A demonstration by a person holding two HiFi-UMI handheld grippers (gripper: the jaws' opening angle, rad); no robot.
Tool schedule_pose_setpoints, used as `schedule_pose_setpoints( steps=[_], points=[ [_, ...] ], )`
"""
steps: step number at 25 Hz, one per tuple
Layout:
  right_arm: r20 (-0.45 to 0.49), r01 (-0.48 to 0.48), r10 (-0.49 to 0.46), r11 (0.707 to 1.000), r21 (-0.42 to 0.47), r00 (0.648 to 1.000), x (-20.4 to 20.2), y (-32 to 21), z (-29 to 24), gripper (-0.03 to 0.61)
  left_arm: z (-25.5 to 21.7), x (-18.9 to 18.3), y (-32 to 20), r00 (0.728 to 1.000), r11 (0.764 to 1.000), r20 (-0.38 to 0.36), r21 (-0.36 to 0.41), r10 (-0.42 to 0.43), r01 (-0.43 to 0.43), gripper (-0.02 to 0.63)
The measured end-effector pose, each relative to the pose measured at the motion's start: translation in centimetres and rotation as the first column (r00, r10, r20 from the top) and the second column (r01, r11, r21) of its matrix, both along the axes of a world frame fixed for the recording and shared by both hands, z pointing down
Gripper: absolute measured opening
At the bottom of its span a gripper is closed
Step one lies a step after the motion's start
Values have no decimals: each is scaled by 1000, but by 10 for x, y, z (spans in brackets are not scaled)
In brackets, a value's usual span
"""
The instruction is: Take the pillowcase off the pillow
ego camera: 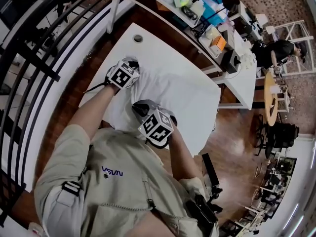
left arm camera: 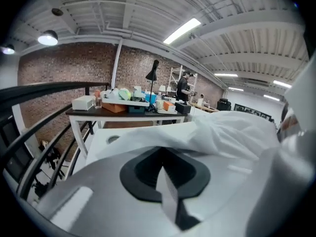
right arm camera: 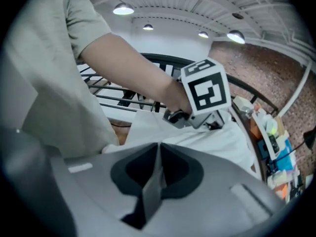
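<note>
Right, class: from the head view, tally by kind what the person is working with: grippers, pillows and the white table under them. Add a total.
grippers: 2 (left gripper, right gripper)
pillow: 1
white table: 1
total: 4

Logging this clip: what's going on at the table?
A person works a hand-held gripper in each hand over a white pillowcase on the white table. The left hand-held gripper and the right hand-held gripper are each shut on a pinch of its fabric, which lies rumpled.
</note>
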State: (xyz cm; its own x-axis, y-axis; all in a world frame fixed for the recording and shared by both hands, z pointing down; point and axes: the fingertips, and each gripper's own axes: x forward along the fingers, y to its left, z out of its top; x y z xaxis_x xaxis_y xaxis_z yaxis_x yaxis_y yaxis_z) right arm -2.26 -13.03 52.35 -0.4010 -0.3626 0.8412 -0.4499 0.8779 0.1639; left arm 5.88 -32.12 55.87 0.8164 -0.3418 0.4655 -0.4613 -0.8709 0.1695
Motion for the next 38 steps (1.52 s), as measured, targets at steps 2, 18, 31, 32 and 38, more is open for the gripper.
schedule_pose_setpoints(
  steps=[2,18,31,32,38],
  points=[
    [47,-31,32,999,-31,998,-1,-6,8,18,9,-3,1,1000,998,-10,-63,-22,22,6],
    [142,-161,157,987,17,977,9,-34,12,38,-4,-66,75,923,927,-308,-359,-229,110,119],
    [183,-187,171,980,75,968,13,-34,-3,79,-7,-37,93,931,922,-324,-385,-169,33,31],
    [201,-189,169,978,84,965,12,-36,-10,84,-9,-38,94,931,927,-327,-373,-165,33,29],
    [256,-281,230,942,182,939,35,-78,-48,127,-24,-37,115,923,947,-365,-320,-123,0,28]
  ],
)
